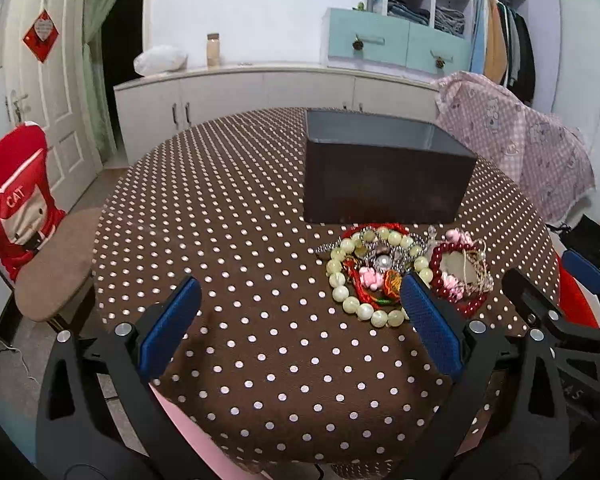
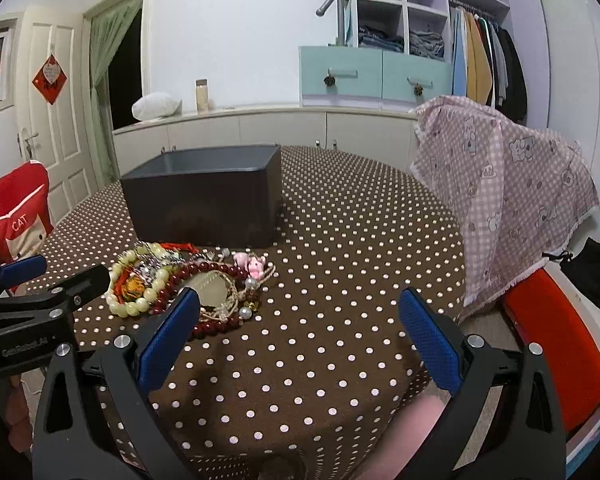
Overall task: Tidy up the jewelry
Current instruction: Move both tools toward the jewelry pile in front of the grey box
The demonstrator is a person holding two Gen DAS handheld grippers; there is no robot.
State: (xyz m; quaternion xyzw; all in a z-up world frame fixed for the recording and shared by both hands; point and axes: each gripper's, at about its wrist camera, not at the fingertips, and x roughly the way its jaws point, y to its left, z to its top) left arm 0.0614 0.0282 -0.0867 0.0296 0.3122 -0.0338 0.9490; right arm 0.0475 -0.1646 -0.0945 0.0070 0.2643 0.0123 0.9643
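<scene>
I see the jewelry heap (image 1: 404, 276) lying on the polka-dot tabletop (image 1: 240, 216), just in front of the dark box (image 1: 384, 172), toward the near edge. The heap stretches sideways, its long axis running parallel to the box's front wall. The box sits open side up with its long side across my view.

My left gripper (image 1: 300, 332) is spread wide and holds nothing; its right finger (image 1: 428, 320) overlaps the pale bead bracelet (image 1: 348, 280) in the picture, though I cannot tell whether they touch. My right gripper (image 2: 300, 332) is likewise released and empty, over bare cloth to the right of the heap.

The right wrist view shows the pink pig charms (image 2: 252, 264) and the dark red bead bracelet (image 2: 216, 276) unobstructed, plus the left gripper from the side. The left wrist view shows more of the box's grey inner wall.
</scene>
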